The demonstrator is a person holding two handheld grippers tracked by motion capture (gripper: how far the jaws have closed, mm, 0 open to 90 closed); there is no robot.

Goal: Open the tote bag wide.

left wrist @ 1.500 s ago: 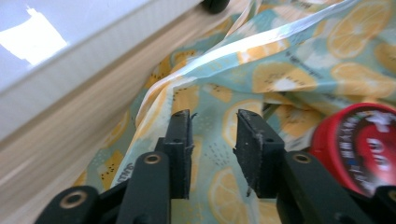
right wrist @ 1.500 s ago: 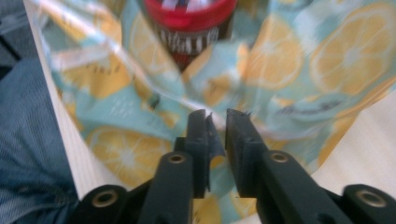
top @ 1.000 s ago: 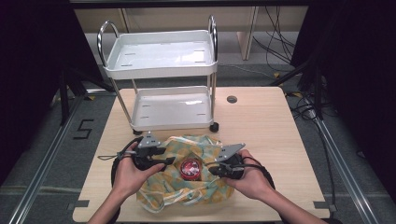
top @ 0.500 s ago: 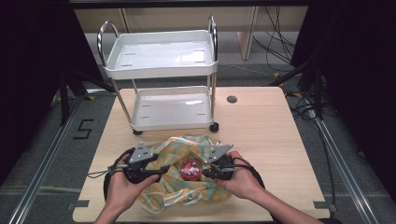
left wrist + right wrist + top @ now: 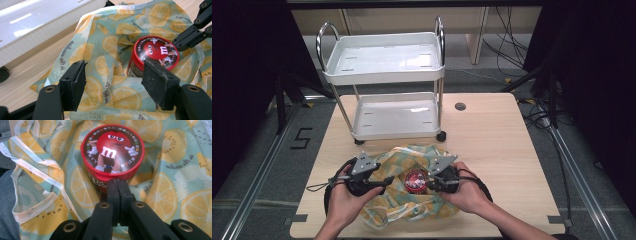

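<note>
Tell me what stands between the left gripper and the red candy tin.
Nothing solid. The left gripper, whose jaws have just been opening, faces the red candy tin across loose folds of the lemon-print bag; its right jaw already stands near the tin's side.

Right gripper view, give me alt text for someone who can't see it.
A red candy tin with a cartoon candy figure on its lid stands in a cloth bag printed with lemon slices. The right gripper reaches up from below, jaws pressed together right in front of the tin. The bag's pale strap loops off to the left.
</note>
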